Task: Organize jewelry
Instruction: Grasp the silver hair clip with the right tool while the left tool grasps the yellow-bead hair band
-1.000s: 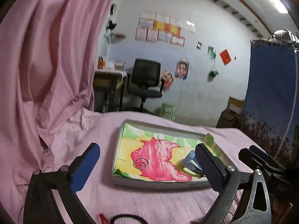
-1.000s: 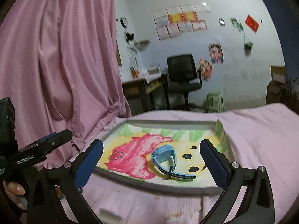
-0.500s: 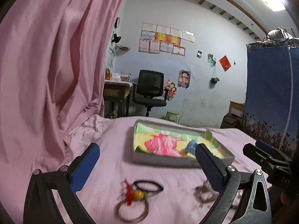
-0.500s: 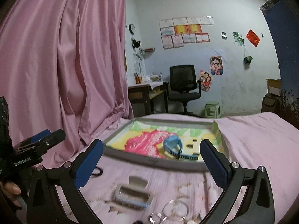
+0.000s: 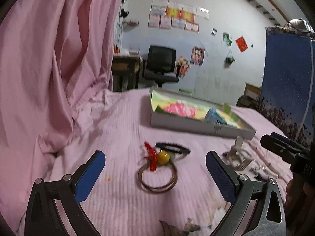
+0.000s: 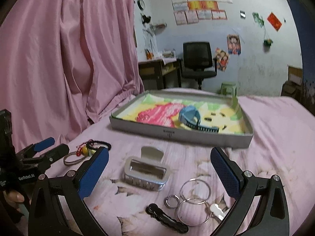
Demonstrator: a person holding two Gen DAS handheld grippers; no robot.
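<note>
On the pink bed [image 6: 275,129], left to right: the left tongs [image 5: 155,169], spread apart and empty, over a bangle [image 5: 157,179] with a yellow bead; the right tongs [image 6: 159,169], likewise apart, above a metal clip [image 6: 145,173] and rings [image 6: 195,190]. Beyond sits the tray [image 6: 177,133] holding a blue watch [image 6: 190,117].

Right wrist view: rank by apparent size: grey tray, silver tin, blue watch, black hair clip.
Largest to smallest as they look:
1. grey tray
2. silver tin
3. blue watch and black hair clip: look alike in length; the clip lies nearer the camera, so I won't rank them.
</note>
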